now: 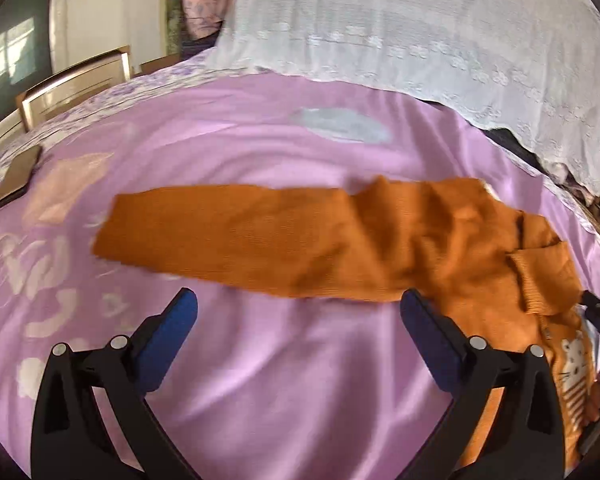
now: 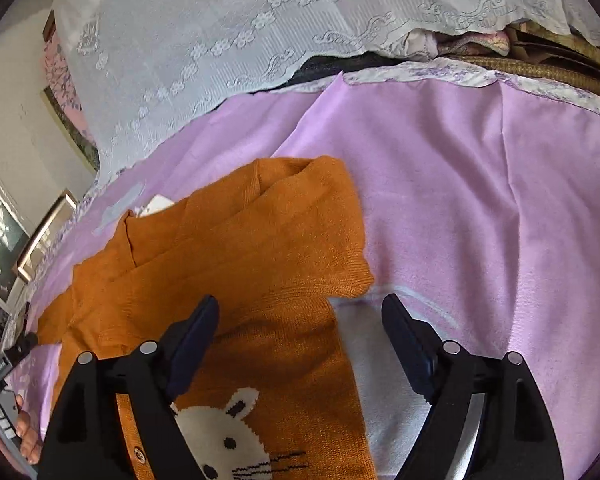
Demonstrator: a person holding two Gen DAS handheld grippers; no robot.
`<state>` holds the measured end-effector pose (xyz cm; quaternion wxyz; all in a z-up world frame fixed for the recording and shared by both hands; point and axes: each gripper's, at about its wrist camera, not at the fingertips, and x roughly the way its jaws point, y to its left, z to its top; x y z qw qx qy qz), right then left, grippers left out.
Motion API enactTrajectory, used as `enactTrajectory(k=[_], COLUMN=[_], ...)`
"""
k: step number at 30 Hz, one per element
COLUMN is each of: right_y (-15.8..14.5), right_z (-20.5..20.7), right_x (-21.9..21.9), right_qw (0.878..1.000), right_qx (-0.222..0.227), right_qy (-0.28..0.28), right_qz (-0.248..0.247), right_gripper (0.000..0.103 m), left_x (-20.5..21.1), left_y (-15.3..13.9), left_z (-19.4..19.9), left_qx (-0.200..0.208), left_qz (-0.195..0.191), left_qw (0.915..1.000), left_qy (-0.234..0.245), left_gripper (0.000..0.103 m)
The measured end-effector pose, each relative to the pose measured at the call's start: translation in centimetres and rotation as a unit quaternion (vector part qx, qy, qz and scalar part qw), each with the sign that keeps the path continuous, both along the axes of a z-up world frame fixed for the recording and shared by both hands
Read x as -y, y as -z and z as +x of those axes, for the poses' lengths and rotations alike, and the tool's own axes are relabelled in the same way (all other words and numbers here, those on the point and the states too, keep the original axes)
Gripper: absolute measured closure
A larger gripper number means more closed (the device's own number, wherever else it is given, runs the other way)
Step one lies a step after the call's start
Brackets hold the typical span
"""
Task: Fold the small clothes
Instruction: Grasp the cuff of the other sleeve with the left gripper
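An orange knitted child's sweater with a white rabbit motif (image 2: 236, 280) is lying on a lilac bedsheet (image 2: 480, 200), one sleeve stretched sideways. The left gripper (image 1: 300, 312) and right gripper (image 2: 300, 320) are being held wide open, empty. The folded sleeve risks being dragged loose if snagged.

A home bedroom: a bed spread with a lilac patterned sheet (image 1: 284, 380), a white lace coverlet (image 1: 420, 32) heaped at its far side, wooden chair backs (image 1: 76, 80) and a window (image 1: 8, 56) beyond.
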<state>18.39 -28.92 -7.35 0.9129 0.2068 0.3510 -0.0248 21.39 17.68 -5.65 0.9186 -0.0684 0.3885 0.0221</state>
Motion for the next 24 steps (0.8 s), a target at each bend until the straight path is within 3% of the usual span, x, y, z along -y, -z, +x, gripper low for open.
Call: enactTrajectory(k=[2, 4, 6, 9, 13, 15, 17, 19, 20, 22, 24], right_y=[-1.3, -2.8, -4.2, -5.5, -5.5, -4.5, -3.2, -1.9, -1.4, -0.7, -0.3], right_z=[-0.9, -1.0, -0.6, 0.5, 2.5, 3.7, 4.6, 4.9, 5.1, 5.4, 5.5], right_x=[-0.4, -2.6, -6.9, -15.2, -24.3, -27.0, -28.2, -28.2, -27.9, -27.5, -26.9], right_qw=[0.999, 0.997, 0.993, 0.986, 0.973, 0.969, 0.968, 0.97, 0.972, 0.973, 0.974], right_qx=[0.038, 0.056, 0.061, 0.049, 0.032, 0.017, 0.001, -0.006, -0.008, -0.01, -0.008], right_qy=[0.011, -0.02, -0.074, -0.155, -0.227, -0.242, -0.236, -0.221, -0.215, -0.211, -0.204], right_qz=[0.027, 0.059, 0.068, 0.041, 0.04, 0.056, 0.08, 0.096, 0.097, 0.092, 0.101], right_gripper=[0.019, 0.019, 0.019, 0.019, 0.019, 0.019, 0.019, 0.021, 0.027, 0.038, 0.048], left_x=[-4.8, -9.1, -11.7, -12.8, -14.1, -15.2, -16.1, -16.4, -16.4, -16.3, -16.4], left_y=[1.5, 2.8, 2.8, 2.8, 3.3, 3.6, 3.8, 3.8, 3.8, 3.7, 3.9], left_z=[0.5, 1.4, 1.7, 2.8, 3.2, 3.6, 4.0, 4.5, 4.7, 5.1, 5.4], left_qx=[-0.033, -0.058, -0.044, -0.04, -0.035, -0.028, -0.019, -0.016, -0.015, -0.013, -0.016], left_qz=[-0.038, -0.129, -0.199, -0.214, -0.263, -0.3, -0.329, -0.337, -0.337, -0.331, -0.325], left_qw=[0.9978, 0.9881, 0.9771, 0.9749, 0.9626, 0.9519, 0.9423, 0.9394, 0.9396, 0.9412, 0.943], left_qy=[-0.043, -0.061, -0.059, -0.048, -0.053, -0.057, -0.059, -0.058, -0.059, -0.064, -0.07], left_gripper=[0.004, 0.004, 0.004, 0.004, 0.004, 0.004, 0.004, 0.005, 0.006, 0.014, 0.035])
